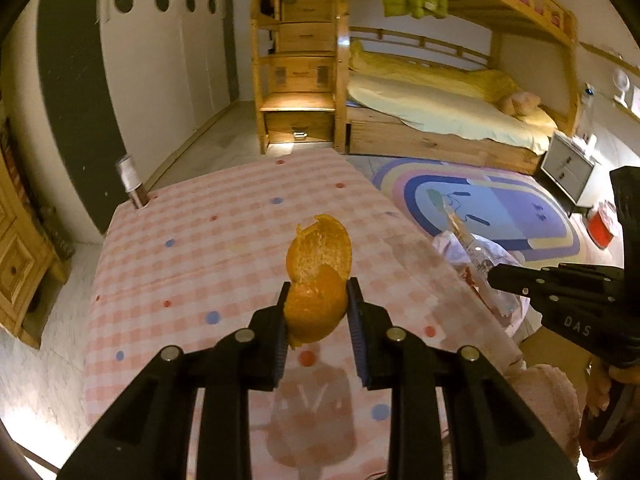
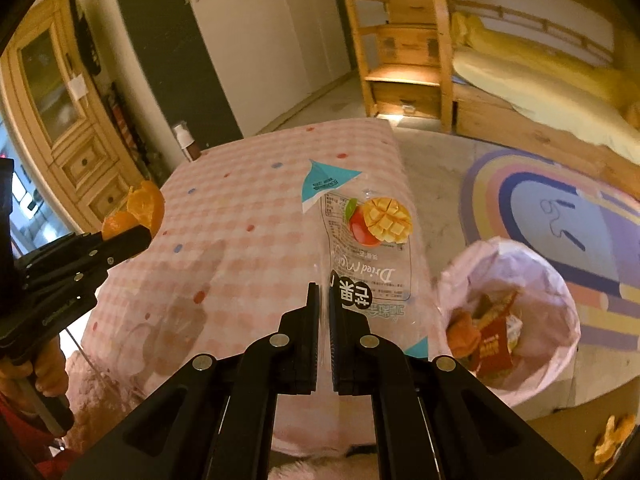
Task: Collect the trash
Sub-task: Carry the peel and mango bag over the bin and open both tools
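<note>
- left hand-held gripper clamped on orange peel, pads pressing both sides, peel sticking up and away past the fingertips, clear of the desk
- right hand-held gripper pinched nearly closed on clear dried mango bag, held by its near bottom edge; bag's long axis running away from the fingertips, torn blue corner at the far end, hanging over the desk's right side
- both trash items airborne, nothing loose seen left on the pink checked desk cloth; bottle standing at the far left corner, not touched
- key relation: trash bin with pink liner on the floor right of the desk, near; lies right of and below the right hand-held gripper, just beside the bag's near end
- bin already holding a red wrapper and other scraps; mouth open and unobstructed
- right hand nearer the bin; left hand well apart from it, out over the desk's left side in the right wrist view
- judged next: swing bag rightward over bin mouth and release; peel needs to cross the whole desk rightward after
- pose: both hand-held grippers angled down and forward, held roughly side by side, fingers of the left hand wrapped on the handle at the near left
- risk, judged: long floppy bag may catch the bin rim or drape outside; scrap of peel already on the floor near the bin at the near right
</note>
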Tool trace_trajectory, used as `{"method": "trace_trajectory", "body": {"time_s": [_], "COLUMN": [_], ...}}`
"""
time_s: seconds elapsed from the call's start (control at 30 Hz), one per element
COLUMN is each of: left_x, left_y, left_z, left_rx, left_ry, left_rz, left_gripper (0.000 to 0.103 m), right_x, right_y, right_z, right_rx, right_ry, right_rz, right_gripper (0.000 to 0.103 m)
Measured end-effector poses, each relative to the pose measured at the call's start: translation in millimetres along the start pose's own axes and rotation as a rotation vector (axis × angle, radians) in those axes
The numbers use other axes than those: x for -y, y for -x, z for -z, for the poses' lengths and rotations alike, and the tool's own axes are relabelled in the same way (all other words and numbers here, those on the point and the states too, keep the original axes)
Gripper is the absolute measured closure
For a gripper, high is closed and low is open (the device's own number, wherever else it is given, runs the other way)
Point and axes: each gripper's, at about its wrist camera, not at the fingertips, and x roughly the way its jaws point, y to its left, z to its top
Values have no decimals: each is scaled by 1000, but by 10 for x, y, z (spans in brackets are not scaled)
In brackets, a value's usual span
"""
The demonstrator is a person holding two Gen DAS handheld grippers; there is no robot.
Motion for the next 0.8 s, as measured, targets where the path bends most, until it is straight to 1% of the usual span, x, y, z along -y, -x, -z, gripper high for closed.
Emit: {"method": "trace_trajectory", "body": {"time_s": [0.2,0.27,0.47,0.57,0.63,0.7,0.8], "left_x": [369,529,1051,1320,1560,1747,1986], "left_y": [-105,-167,-388,-566,-712,-843,-1054], "left_z": [-74,-124,-287,-352,-385,-420,-486], "left_rx": [-6,-1,13,7,-8,-17,-41], "left_ry": [-64,-88,-158,-196,-228,-261,-286], "left_rz": [21,53,155,199,239,261,287], "left_gripper": [78,78,78,78,78,78,78], "right_x": [364,502,1053,1356,1509,1646,1807], "right_y": [190,236,361,338,302,234,125], "right_z": [105,122,267,322,338,330,332], "right_rx": [34,38,39,24,15,3,-7], "right_ry": [-55,-77,-169,-221,-251,-274,-306], "right_rz": [27,42,130,163,166,175,160], "right_gripper": [98,97,96,96,96,95,95]}}
